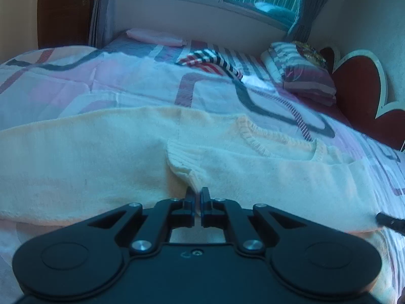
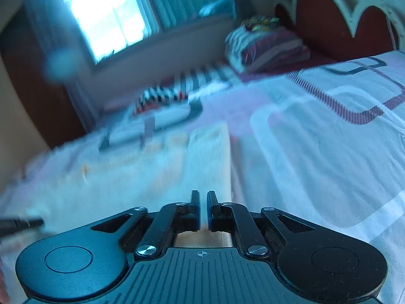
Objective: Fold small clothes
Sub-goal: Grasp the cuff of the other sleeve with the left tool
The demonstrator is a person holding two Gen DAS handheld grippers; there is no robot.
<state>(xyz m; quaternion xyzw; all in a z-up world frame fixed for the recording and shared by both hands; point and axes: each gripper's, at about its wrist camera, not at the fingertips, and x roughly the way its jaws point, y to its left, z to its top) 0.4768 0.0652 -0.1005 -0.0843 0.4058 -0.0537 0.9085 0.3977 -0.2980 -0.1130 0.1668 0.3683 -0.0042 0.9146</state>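
A cream knitted sweater (image 1: 101, 157) lies spread across the patterned bedspread (image 1: 76, 81), with its ribbed neckline toward the right. One sleeve is folded over the body, and its ribbed cuff (image 1: 182, 169) runs down into my left gripper (image 1: 198, 195), which is shut on it. The tip of my right gripper (image 1: 389, 221) pokes in at the sweater's lower right edge. The right wrist view is blurred. There my right gripper (image 2: 203, 197) is shut over the sweater (image 2: 177, 167) near its right edge, with pale cloth showing in the slit between the jaws. The left gripper's tip (image 2: 22, 224) shows at far left.
A striped garment (image 1: 215, 60) lies further up the bed. A stack of folded striped bedding (image 1: 303, 76) sits by the red headboard (image 1: 359, 93). A pink folded item (image 1: 157, 36) rests below the window. Bare bedspread (image 2: 316, 152) stretches to the sweater's right.
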